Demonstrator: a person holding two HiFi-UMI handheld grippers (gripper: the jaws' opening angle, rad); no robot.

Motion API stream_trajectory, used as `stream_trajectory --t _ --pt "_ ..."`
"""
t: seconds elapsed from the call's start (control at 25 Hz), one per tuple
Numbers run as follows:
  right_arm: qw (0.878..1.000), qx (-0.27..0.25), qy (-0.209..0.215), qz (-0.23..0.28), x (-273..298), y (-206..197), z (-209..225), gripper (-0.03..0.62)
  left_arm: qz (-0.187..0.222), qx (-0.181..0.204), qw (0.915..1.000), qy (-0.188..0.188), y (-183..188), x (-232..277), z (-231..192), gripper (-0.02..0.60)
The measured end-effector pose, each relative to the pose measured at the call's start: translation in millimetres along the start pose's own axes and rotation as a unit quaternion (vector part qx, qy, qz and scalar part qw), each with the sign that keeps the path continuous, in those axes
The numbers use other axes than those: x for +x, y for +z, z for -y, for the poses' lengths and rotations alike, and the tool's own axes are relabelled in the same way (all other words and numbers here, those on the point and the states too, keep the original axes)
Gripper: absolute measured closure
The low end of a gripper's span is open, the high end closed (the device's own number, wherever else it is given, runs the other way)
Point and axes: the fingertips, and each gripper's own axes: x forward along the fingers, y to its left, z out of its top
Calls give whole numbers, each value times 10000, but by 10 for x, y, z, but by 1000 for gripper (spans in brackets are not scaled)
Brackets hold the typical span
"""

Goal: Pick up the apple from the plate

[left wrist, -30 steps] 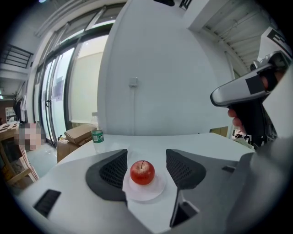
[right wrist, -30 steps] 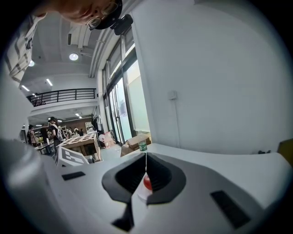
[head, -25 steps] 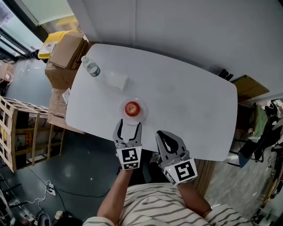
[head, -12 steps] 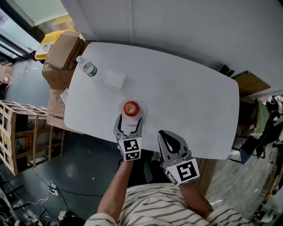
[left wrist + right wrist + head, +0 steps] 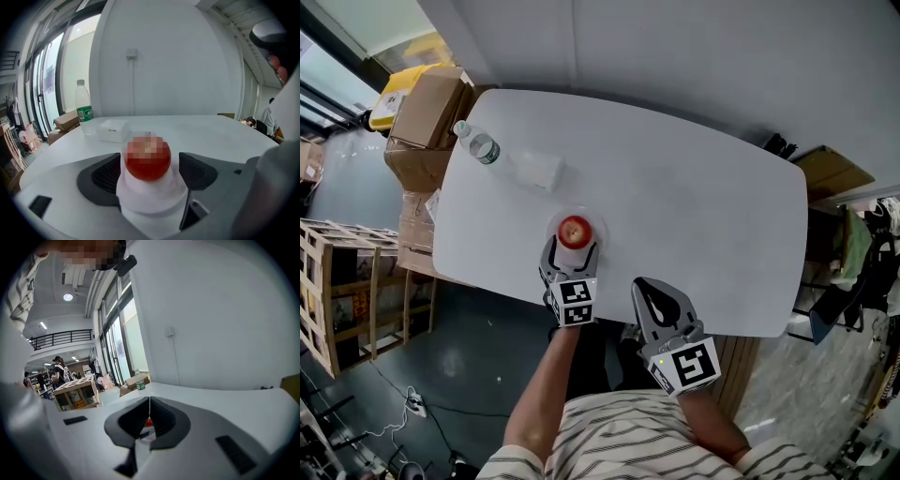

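Table (image 5: 694,206): left gripper (image 5: 572,253) nearer, wider apart round apple (image 5: 574,231), prob. untouched; right gripper (image 5: 643,285) together.

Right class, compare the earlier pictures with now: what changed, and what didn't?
The left gripper moved forward to the red apple on its white plate. Its jaws have just been opening and now flank the apple without gripping it. The shut right gripper, clear plastic bottle and white box stayed put.

Apple (image 5: 147,168) is showing only its red lower half in the left gripper view, its top lying under blur. Plate (image 5: 150,199) is hiding both sides behind the spread jaws of the left gripper (image 5: 150,158). The pressed-together jaws of the right gripper (image 5: 149,403) are covering all but a red sliver, probably the apple. Bottle (image 5: 83,108) label is showing too small to read.
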Motion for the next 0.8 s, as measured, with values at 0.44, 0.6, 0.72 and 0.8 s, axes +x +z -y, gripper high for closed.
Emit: stream_trajectory --t 0.44,0.6,0.72,0.8 --pt "9999 10 -60 -86 -5 -51 68 580 -36 -68 9999 91 -69 163 -57 212" --pt "9999 11 -78 -94 -38 -55 89 580 15 18 10000 90 -44 178 -33 217" --pt "9999 -6 -98 -80 -56 -59 107 580 92 21 9999 77 2 147 -30 221" --pt "9999 -12 -106 -71 -67 -50 112 580 162 13 9998 95 50 90 -32 221"
